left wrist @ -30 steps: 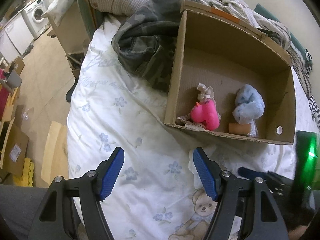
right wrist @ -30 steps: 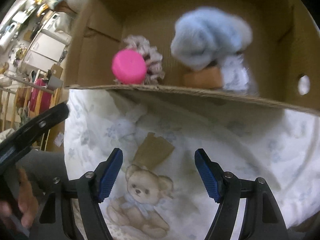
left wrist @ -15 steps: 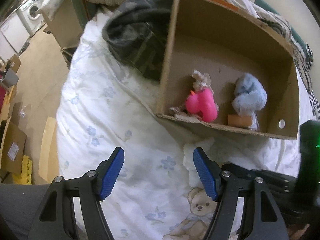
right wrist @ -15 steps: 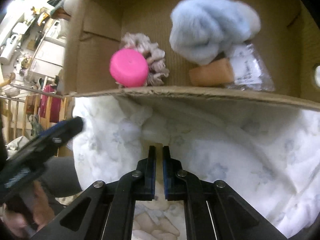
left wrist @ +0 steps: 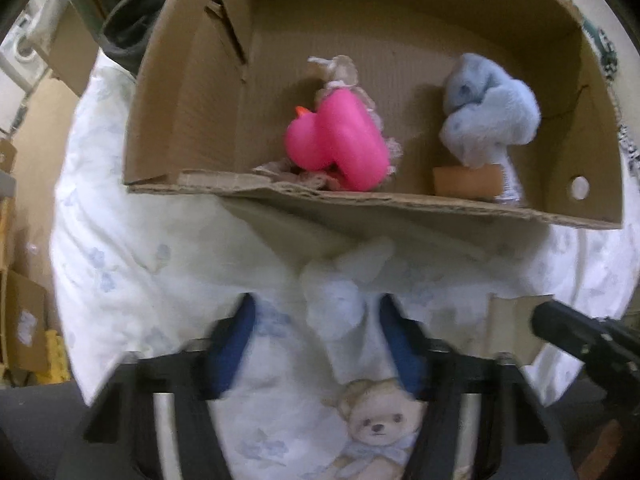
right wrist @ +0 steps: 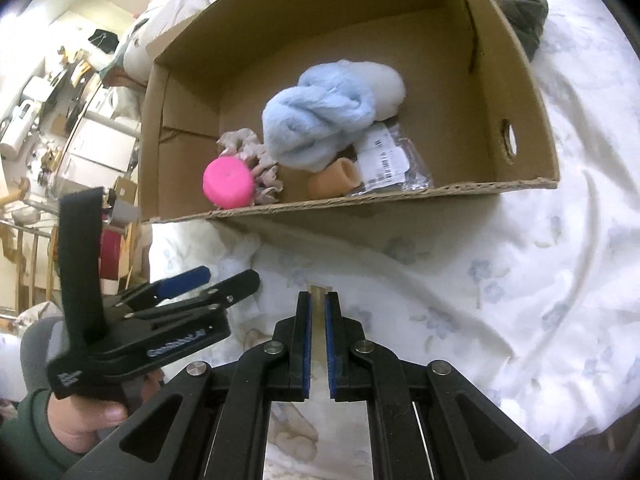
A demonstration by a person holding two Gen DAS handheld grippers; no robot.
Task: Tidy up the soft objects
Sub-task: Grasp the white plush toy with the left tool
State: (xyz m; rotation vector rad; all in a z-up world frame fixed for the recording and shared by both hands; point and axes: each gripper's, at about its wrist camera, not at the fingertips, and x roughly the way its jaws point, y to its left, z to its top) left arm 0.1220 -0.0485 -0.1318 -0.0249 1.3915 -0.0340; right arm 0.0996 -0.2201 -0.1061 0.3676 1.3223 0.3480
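Big brown cardboard box (right wrist: 520, 92) on the bed w/ flower sheet (right wrist: 540, 280) has 4 things in it, e.g. pink rubber duck (left wrist: 340, 140) & fluffy blue cloth (right wrist: 320, 128); still out: flat tan card piece (left wrist: 516, 320), pinched by right gripper (right wrist: 318, 312) jaws, & small white soft toy (left wrist: 340, 292) between left gripper (left wrist: 320, 332) jaws, spread wide.

Cardboard box (left wrist: 360, 200): near wall bars entry; top open. Floor free far and left; pink toy (left wrist: 340, 140), blue plush (left wrist: 488, 116) crowd near side.
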